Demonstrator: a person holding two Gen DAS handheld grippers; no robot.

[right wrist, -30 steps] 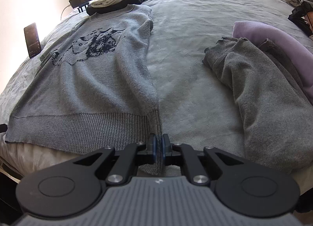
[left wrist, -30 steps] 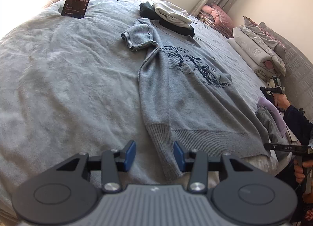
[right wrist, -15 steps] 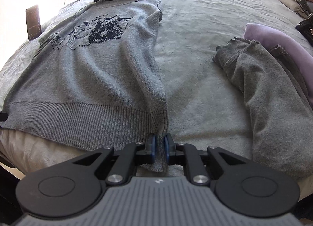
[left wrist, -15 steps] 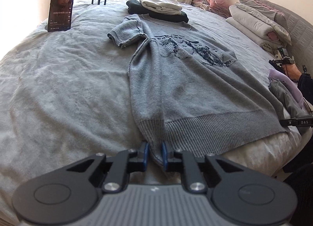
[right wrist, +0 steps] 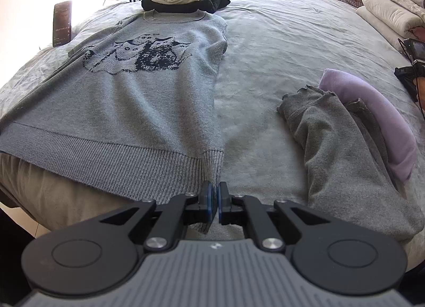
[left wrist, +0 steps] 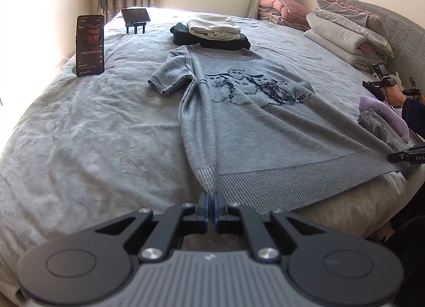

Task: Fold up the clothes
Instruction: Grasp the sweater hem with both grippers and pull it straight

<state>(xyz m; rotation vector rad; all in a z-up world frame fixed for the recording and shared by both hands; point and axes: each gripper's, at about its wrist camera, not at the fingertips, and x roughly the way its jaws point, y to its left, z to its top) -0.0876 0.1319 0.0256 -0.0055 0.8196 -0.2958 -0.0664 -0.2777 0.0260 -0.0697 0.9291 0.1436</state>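
Note:
A grey knit short-sleeved sweater (left wrist: 255,126) (right wrist: 138,100) with a dark printed motif lies face up on the bed, its ribbed hem stretched along the near edge. My left gripper (left wrist: 212,207) is shut on the hem's left corner. At the opposite corner of the hem my right gripper (right wrist: 214,202) is shut too, and it shows as a black tip (left wrist: 406,157) in the left wrist view. The left sleeve (left wrist: 170,81) lies spread out; the right sleeve is tucked under the body.
The grey bedspread (left wrist: 93,134) covers the bed. Folded white and black clothes (left wrist: 212,32) sit beyond the collar. A grey garment (right wrist: 342,153) on a lilac one (right wrist: 377,113) lies to the right. Two phones (left wrist: 89,45) (left wrist: 135,16) stand upright at left. Pillows (left wrist: 345,31) and a person's hand (left wrist: 393,92) are at right.
My left gripper moved forward onto the hem's left corner and shut on it. Both grippers then pulled the hem back toward the bed's near edge, drawing it taut.

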